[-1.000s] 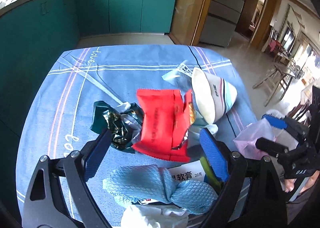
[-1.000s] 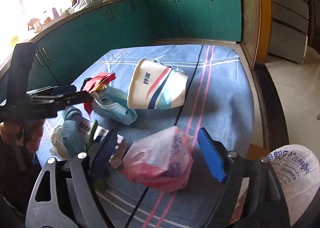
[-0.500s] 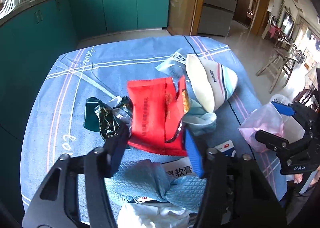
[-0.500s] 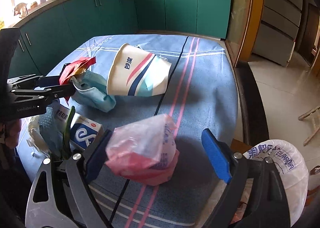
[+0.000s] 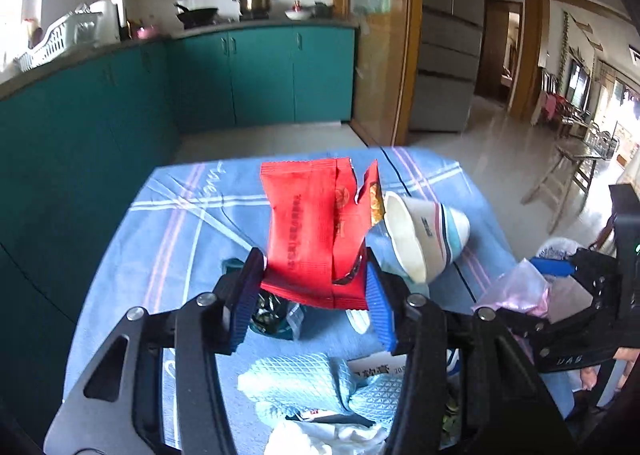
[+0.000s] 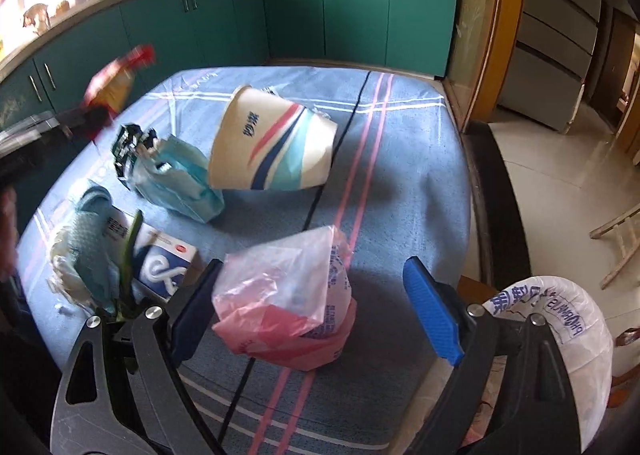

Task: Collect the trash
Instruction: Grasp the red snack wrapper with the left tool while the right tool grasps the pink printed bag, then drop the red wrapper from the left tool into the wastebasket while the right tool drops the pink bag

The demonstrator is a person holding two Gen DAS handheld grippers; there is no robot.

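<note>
My left gripper (image 5: 314,275) has a torn red snack wrapper (image 5: 312,223) pinched between its blue pads, and its jaws are still closing on it. The wrapper hangs upright above the table; in the right wrist view the same red wrapper (image 6: 112,83) is a blur at upper left. My right gripper (image 6: 312,271) stands open with a crumpled pink plastic bag (image 6: 288,295) between its fingers, the pads apart from it. On the blue tablecloth (image 6: 400,135) a striped paper cup (image 6: 276,147) lies on its side. A dark green foil wrapper (image 6: 128,143) and a light blue packet (image 6: 184,183) lie beside it.
A light blue textured cloth (image 6: 92,239), a white box (image 6: 164,259) and white crumpled paper (image 5: 320,435) lie at the near left of the table. A white printed trash bag (image 6: 560,327) hangs off the table's right edge. Teal cabinets (image 6: 360,15) stand behind.
My left gripper has shut on the red wrapper and lifted it off the table, tilting upward. The right gripper has stayed around the pink bag.
</note>
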